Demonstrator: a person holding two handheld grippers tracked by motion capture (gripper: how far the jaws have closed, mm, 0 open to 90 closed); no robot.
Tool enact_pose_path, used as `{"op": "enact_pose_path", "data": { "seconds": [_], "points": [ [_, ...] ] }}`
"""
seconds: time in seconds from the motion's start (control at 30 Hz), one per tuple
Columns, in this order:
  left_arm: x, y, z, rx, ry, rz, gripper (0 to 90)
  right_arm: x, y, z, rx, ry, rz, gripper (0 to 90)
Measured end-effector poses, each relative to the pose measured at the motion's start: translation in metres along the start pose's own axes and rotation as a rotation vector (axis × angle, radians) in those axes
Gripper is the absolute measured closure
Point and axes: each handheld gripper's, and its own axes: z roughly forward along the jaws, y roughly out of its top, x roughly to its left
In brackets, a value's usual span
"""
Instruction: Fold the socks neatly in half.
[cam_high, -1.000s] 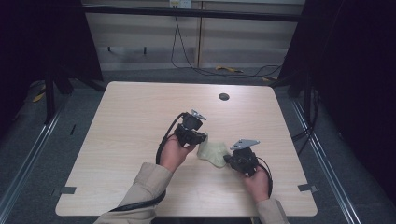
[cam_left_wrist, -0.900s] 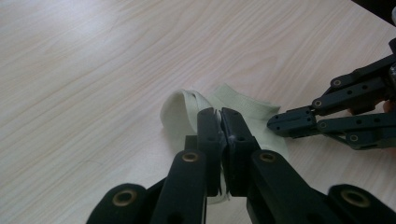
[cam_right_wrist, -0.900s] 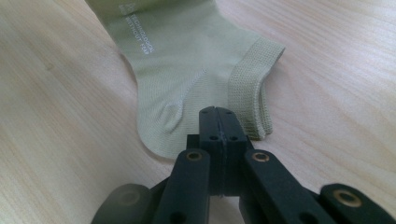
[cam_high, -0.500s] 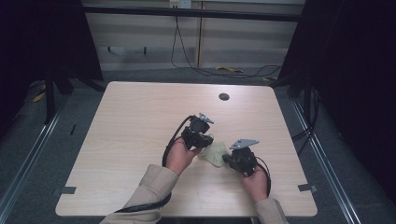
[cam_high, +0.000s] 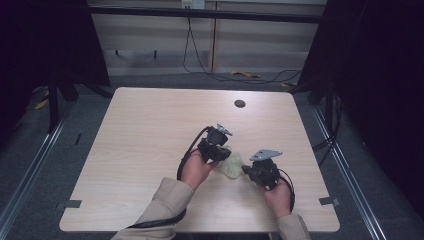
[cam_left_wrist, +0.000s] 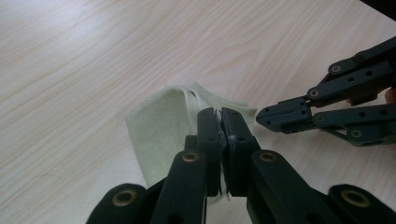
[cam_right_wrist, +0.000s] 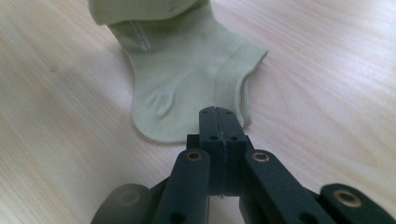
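Note:
A pale green sock (cam_high: 231, 166) lies on the light wooden table (cam_high: 145, 130) between both hands. My left gripper (cam_left_wrist: 219, 112) is shut on a fold of the sock (cam_left_wrist: 159, 126), with fabric pinched between its jaws. That gripper (cam_high: 218, 152) sits at the sock's left end. My right gripper (cam_right_wrist: 219, 111) is shut, its tips resting at the near edge of the flat sock (cam_right_wrist: 187, 70). I see no fabric between its jaws. In the left gripper view, the right gripper (cam_left_wrist: 261, 117) points at the sock's corner from the right.
A small dark round hole (cam_high: 240, 104) marks the table's far right part. Bare wood spreads left of and beyond the hands. Dark floor, metal rails (cam_high: 30, 170) and cables surround the table.
My left gripper has moved right and nearer to the person, toward the right gripper, bringing its end of the sock along. The right gripper has stayed put.

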Motion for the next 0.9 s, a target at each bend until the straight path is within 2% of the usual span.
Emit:
{"op": "enact_pose_path", "data": {
  "seconds": [0.2, 0.27, 0.47, 0.6, 0.9],
  "points": [
    [-0.006, -0.001, 0.006, 0.006, -0.014, 0.012, 87.5, -0.001, -0.003, 0.008, 0.035, -0.005, 0.000, 90.0],
    [-0.007, -0.001, 0.008, 0.009, -0.017, 0.013, 87.5, -0.001, -0.002, 0.008, 0.036, 0.001, 0.012, 90.0],
    [-0.013, -0.001, 0.015, 0.018, -0.026, 0.019, 87.5, 0.000, -0.002, 0.009, 0.034, 0.001, 0.002, 90.0],
    [-0.018, 0.000, 0.022, 0.027, -0.039, 0.028, 87.4, -0.002, -0.003, 0.009, 0.029, 0.014, 0.021, 90.0],
    [-0.024, 0.000, 0.034, 0.046, -0.050, 0.034, 87.4, -0.004, -0.004, 0.009, 0.017, 0.028, 0.031, 90.0]
  ]
}}
